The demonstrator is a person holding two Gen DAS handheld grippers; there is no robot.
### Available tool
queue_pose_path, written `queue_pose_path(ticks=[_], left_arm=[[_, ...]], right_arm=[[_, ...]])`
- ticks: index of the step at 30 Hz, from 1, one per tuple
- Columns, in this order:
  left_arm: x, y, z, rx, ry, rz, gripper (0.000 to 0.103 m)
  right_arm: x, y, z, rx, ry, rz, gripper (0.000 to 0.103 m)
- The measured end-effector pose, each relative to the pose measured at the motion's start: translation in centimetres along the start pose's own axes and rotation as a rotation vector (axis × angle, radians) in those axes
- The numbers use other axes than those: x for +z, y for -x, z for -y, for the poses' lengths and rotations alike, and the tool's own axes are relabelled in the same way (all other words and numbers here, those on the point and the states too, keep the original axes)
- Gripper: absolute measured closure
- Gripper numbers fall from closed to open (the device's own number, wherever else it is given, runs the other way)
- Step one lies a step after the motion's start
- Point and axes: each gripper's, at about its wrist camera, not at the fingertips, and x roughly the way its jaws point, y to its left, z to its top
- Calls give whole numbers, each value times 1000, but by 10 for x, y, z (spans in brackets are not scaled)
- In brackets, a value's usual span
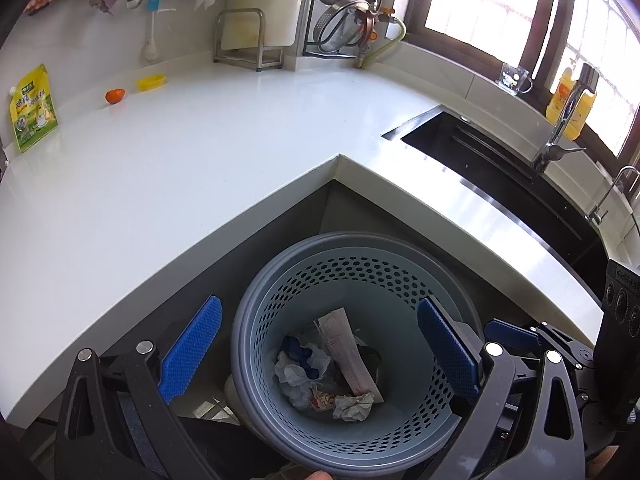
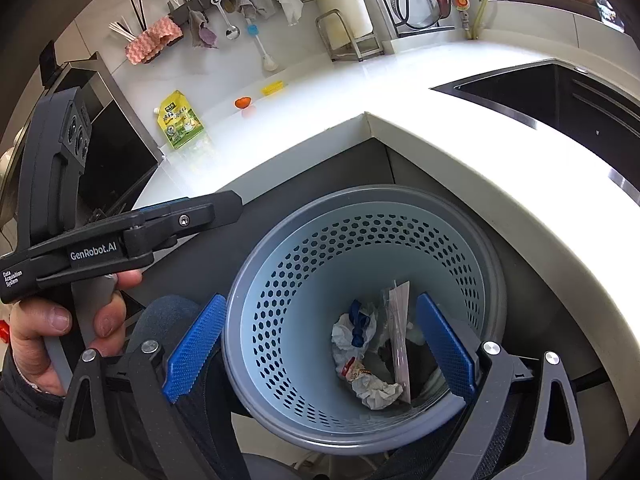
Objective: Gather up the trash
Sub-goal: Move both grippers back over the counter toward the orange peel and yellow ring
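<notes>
A grey-blue perforated trash bin [image 1: 304, 268] stands on the floor in the counter's inner corner; it also shows in the right wrist view [image 2: 320, 240]. Inside lie crumpled white paper [image 1: 352, 404], a long pinkish wrapper [image 1: 348, 352] and a blue scrap [image 1: 298, 354]. My left gripper [image 1: 320, 344] hangs open and empty over the bin. My right gripper [image 2: 320, 344] is open and empty above the bin too. The left gripper's body [image 2: 120, 240] shows at the left of the right wrist view, held by a hand.
On the white counter [image 1: 220, 140] lie a green-yellow pouch [image 1: 34, 108], a small orange thing [image 1: 115, 96] and a yellow dish [image 1: 151, 81]. A black sink [image 1: 500, 168] with a faucet [image 1: 560, 136] is at the right. A rack [image 1: 248, 40] stands at the back.
</notes>
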Motion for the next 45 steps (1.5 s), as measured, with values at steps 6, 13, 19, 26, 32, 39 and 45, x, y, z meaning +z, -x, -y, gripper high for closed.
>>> queue_pose_path(ticks=[6,13,19,26,32,39,45], left_arm=[[6,11,-8,-34,37,20,7],[15,21,-18,-63,58,52,7],[29,33,-36,-59,90,102,7],[57,48,-66,22,102,200,7],[88,43,-106,107,147,241,7],[118,30,-145,215,160,247,7],[149,4,-186,299,181,242,7]], right_arm=[[9,17,-3,5,15,40,12],[20,28,-5,14,22,74,12],[28,32,-10,23,27,102,12],[50,34,-20,36,48,151,12],[80,21,-29,52,75,168,12],[131,-10,-45,50,139,172,12],[177,-44,-57,55,180,183,10]])
